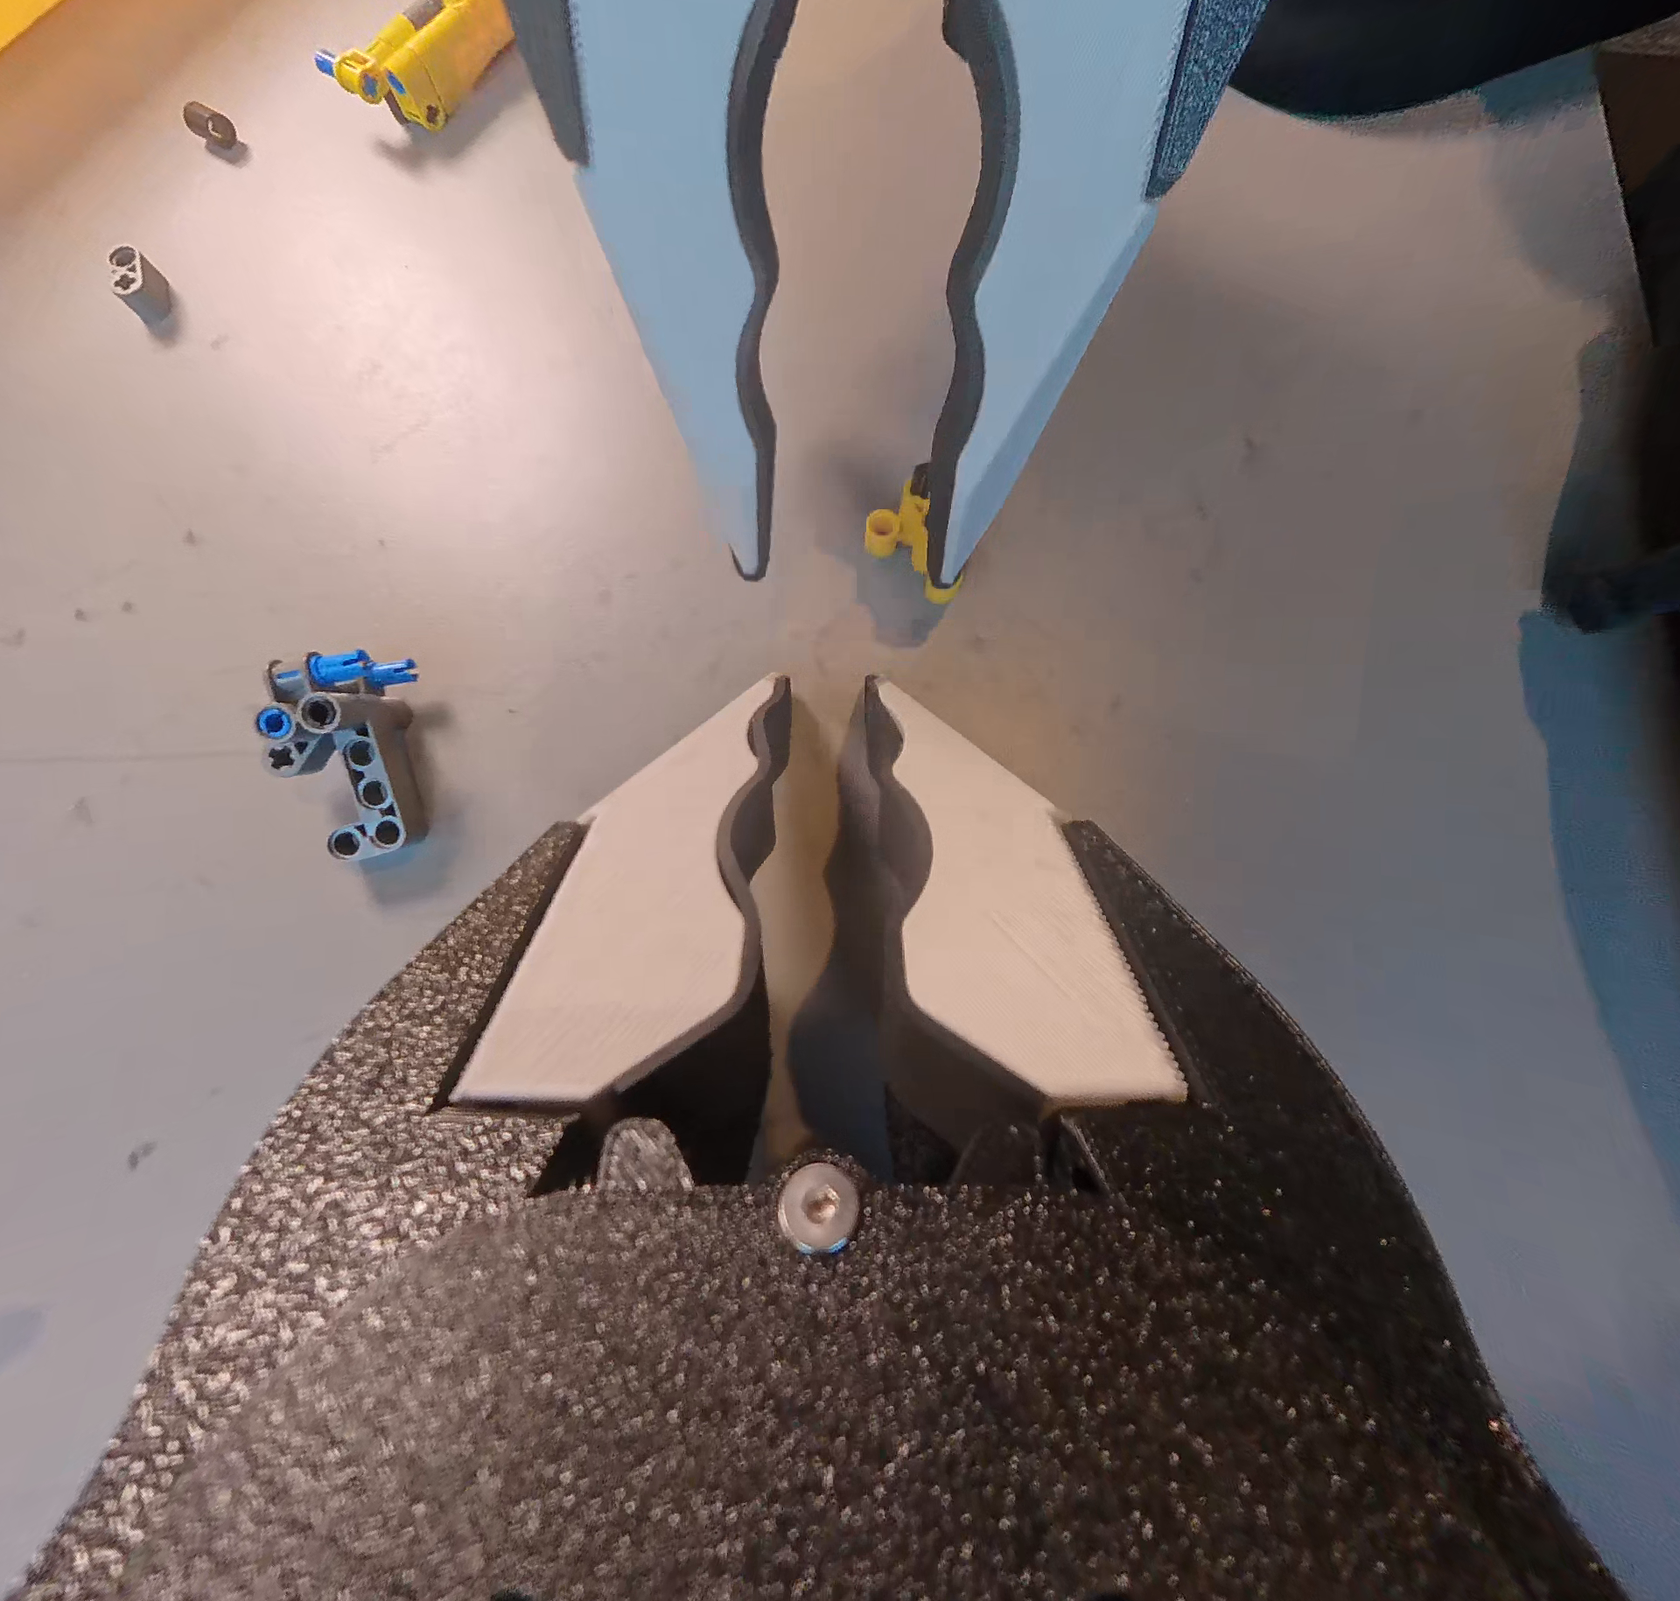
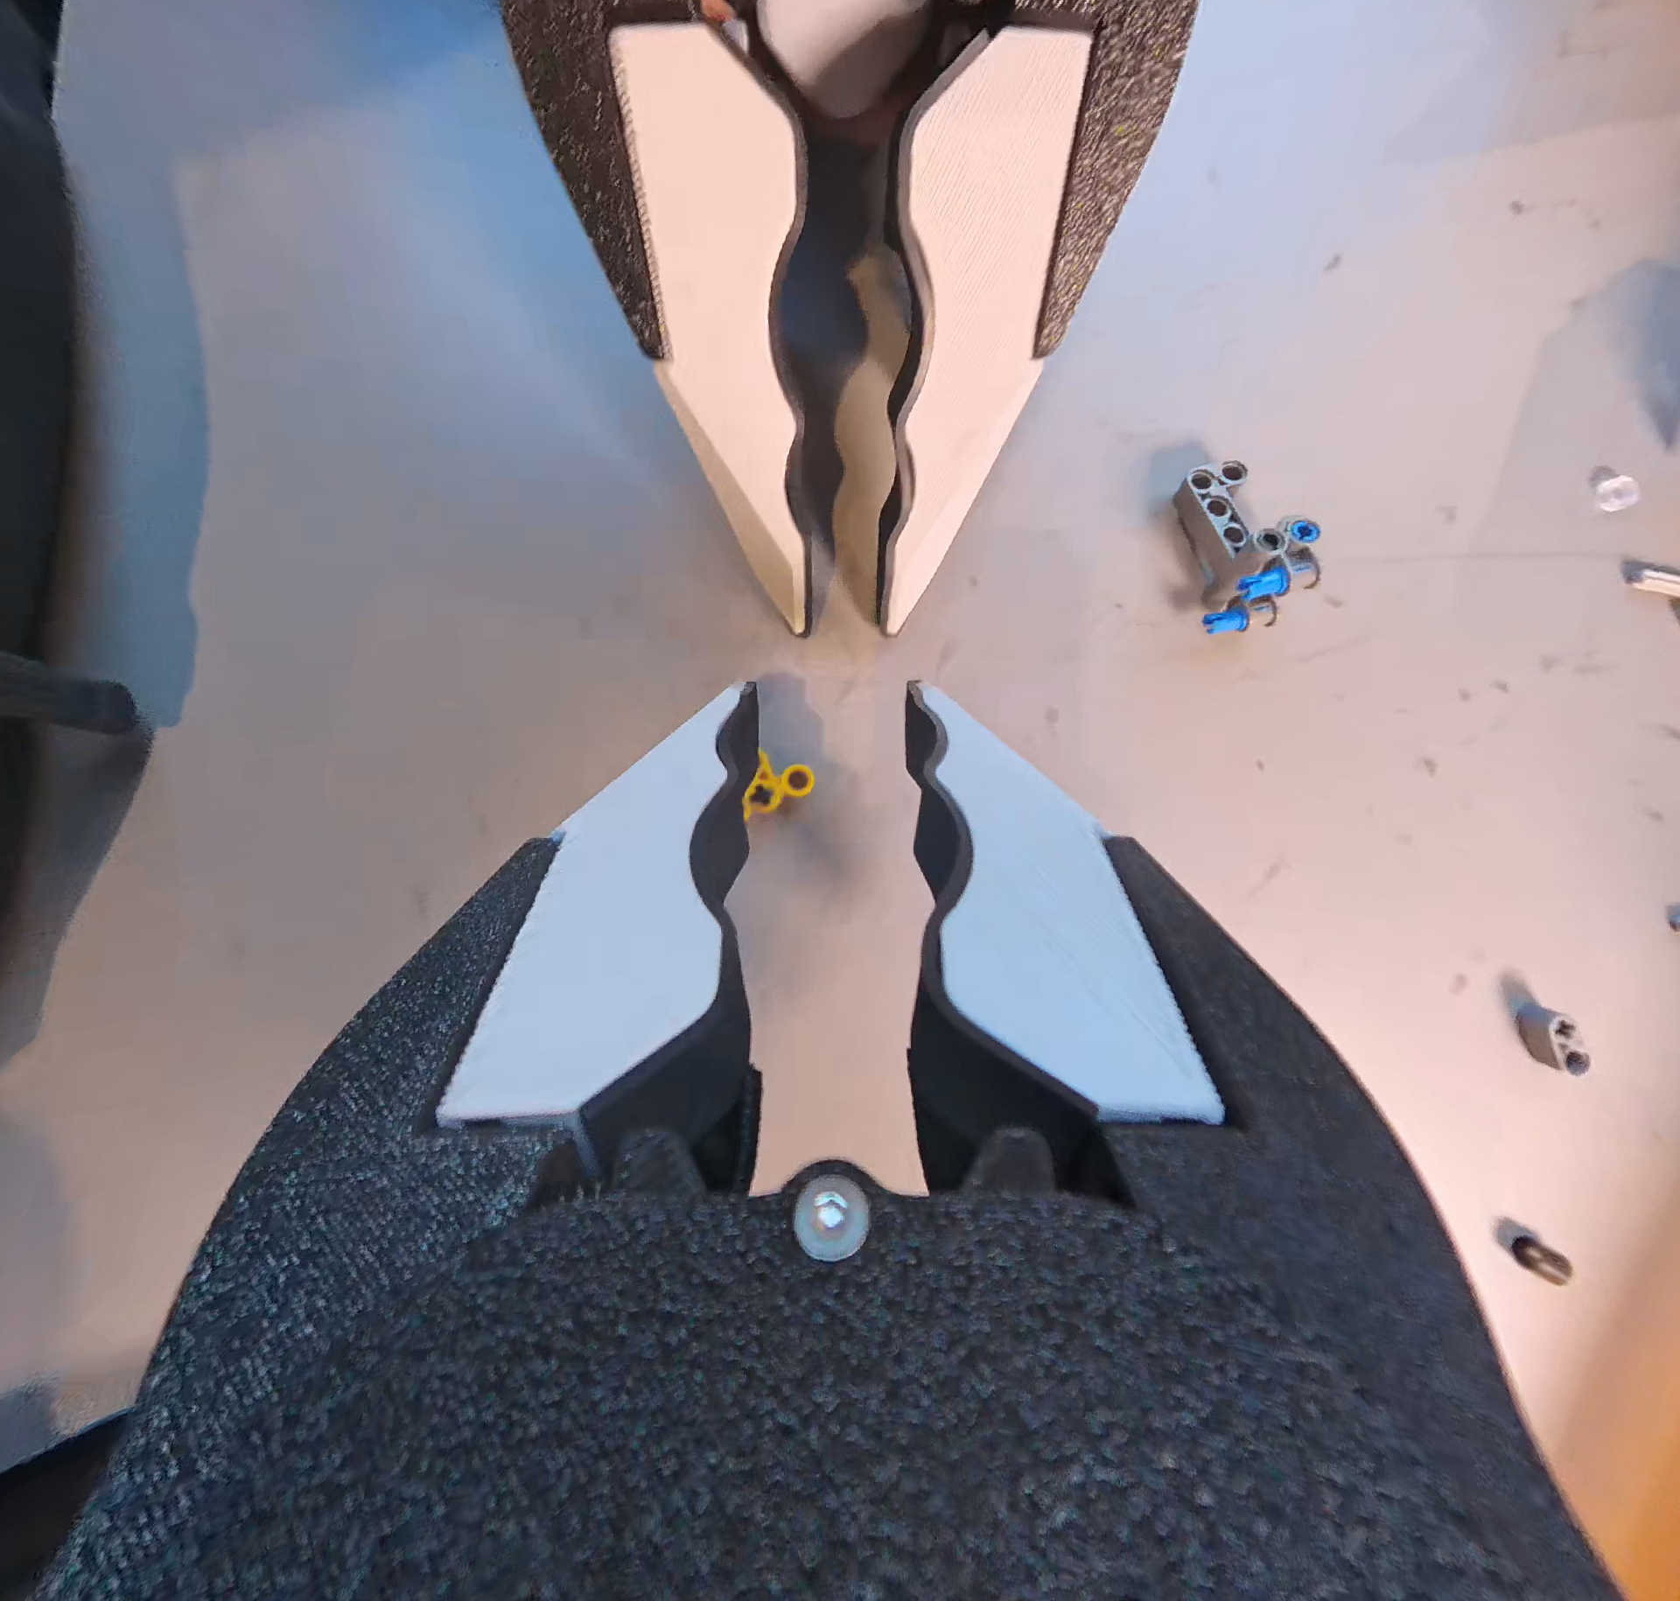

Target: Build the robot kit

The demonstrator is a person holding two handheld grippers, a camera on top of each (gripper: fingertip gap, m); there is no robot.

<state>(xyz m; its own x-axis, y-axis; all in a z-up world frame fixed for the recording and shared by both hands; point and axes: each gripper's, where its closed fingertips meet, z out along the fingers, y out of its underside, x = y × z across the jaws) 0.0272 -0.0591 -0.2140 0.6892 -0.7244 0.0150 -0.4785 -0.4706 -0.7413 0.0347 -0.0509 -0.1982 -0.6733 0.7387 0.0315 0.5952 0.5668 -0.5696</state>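
Grippers face each other tip to tip over my grey table. My left gripper has its jaws nearly together, a thin gap between the tips, and nothing sits in it. My right gripper stands wider, and the small yellow connector lies on the table just inside its left finger, partly hidden behind that finger; I can't tell whether they touch. From the left wrist view the same piece is half covered by one finger of the right gripper.

Counting loose parts: one grey holed beam with blue pins, also seen at; two small dark grey connectors and; one yellow assembly, cut off behind the right gripper's finger. At the right wrist view's edge sit a clear bit and a metal piece, both too blurred and cropped for me to identify.
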